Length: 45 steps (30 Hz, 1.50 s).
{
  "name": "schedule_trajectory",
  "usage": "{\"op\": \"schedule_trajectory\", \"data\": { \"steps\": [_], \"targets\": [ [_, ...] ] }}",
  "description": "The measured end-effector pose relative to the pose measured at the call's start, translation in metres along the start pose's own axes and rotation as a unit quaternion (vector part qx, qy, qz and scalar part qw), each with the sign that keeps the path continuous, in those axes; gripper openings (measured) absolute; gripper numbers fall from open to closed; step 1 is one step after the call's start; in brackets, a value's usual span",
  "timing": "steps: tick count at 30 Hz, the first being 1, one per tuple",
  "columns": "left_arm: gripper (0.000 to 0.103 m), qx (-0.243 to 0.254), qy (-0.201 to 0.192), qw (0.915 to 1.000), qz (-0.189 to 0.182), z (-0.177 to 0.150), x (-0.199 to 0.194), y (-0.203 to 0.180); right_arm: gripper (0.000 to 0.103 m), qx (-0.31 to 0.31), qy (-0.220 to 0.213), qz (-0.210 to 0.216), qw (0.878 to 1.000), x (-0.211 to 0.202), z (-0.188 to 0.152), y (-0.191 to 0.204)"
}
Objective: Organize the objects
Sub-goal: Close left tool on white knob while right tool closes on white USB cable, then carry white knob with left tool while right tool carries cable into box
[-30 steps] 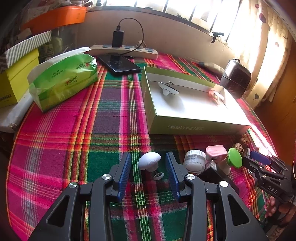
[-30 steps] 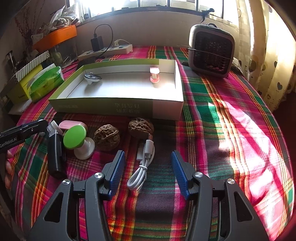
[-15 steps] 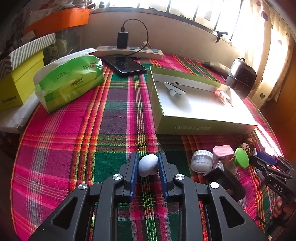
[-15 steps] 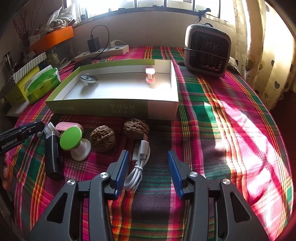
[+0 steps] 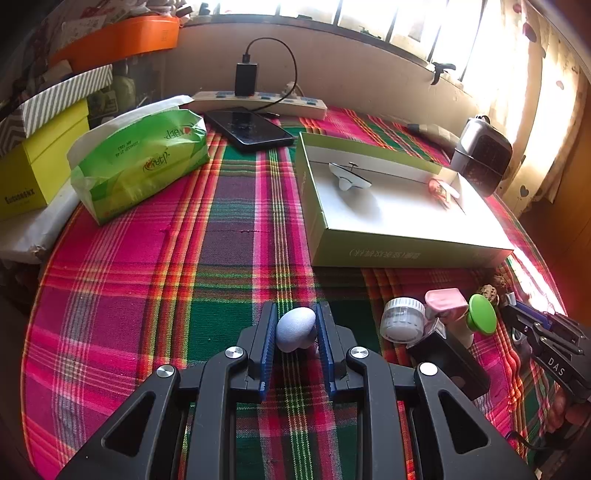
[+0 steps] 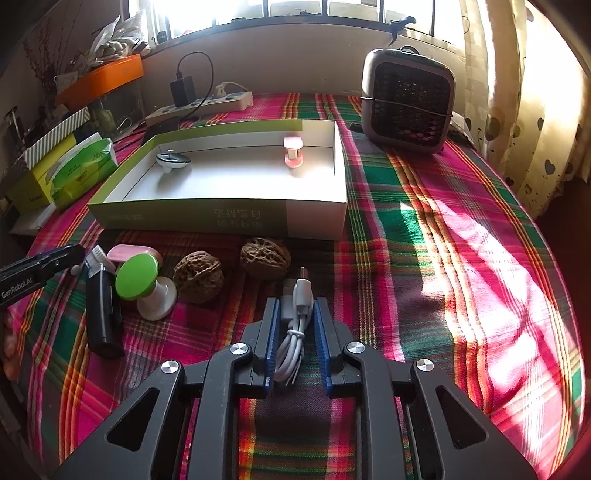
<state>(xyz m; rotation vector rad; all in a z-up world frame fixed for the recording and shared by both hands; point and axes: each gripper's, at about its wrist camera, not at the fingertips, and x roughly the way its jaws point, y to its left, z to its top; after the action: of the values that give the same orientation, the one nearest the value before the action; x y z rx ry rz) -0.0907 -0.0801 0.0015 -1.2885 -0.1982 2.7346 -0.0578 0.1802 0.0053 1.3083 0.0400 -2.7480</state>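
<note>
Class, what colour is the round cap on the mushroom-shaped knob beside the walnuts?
Bright green cap; right wrist view.

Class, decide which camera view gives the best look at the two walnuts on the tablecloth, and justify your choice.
The right wrist view: both walnuts lie close, whole and unobstructed before the box. The left wrist view shows only small bits at its right edge, beyond the green-capped piece.

Sunlit window (image 6: 295, 7), heart-print curtain (image 6: 535, 122).
</note>
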Motion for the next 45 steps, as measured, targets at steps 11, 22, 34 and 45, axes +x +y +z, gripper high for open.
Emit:
{"op": "schedule_trajectory", "data": {
  "steps": [11,22,34,45],
  "targets": [
    [0.020,-0.004,0.001,1.0000,-0.002,-0.001,-0.001,0.001,0.019,0.008,-0.003,0.009,1.000,-0.001,-0.001,-0.003],
    [0.020,-0.004,0.000,1.0000,-0.006,-0.004,-0.006,-0.002,0.019,0.006,-0.006,0.014,1.000,-0.005,-0.003,-0.002],
    [0.020,0.007,-0.012,0.9998,-0.011,0.004,-0.017,-0.012,0.019,0.000,-0.016,0.017,1.000,-0.014,0.002,0.001],
    [0.020,0.017,-0.020,0.9994,-0.020,0.012,-0.023,-0.022,0.019,-0.005,-0.027,0.023,0.999,-0.023,0.009,0.004]
  ]
}}
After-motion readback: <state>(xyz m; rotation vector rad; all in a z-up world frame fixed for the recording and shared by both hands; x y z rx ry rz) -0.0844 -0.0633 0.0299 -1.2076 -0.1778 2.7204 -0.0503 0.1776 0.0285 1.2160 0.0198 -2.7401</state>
